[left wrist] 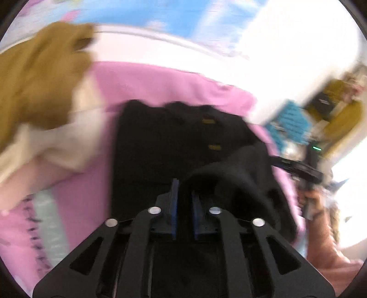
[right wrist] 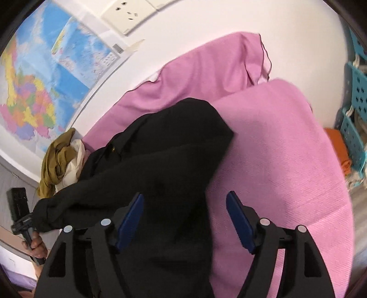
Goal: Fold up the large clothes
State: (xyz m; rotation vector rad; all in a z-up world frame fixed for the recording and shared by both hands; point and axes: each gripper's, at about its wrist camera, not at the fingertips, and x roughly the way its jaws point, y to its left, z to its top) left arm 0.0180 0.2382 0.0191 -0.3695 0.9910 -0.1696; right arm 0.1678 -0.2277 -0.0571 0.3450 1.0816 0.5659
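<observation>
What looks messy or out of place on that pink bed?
A mustard and cream garment lies crumpled in a heap by the wall, unfolded. The black garment is bunched and rumpled rather than flat on the pink cover.

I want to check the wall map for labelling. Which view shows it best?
The right wrist view: the wall map is sharp, colours distinct, upper left. The left wrist view shows only a blurred blue strip of it along the top.
</observation>
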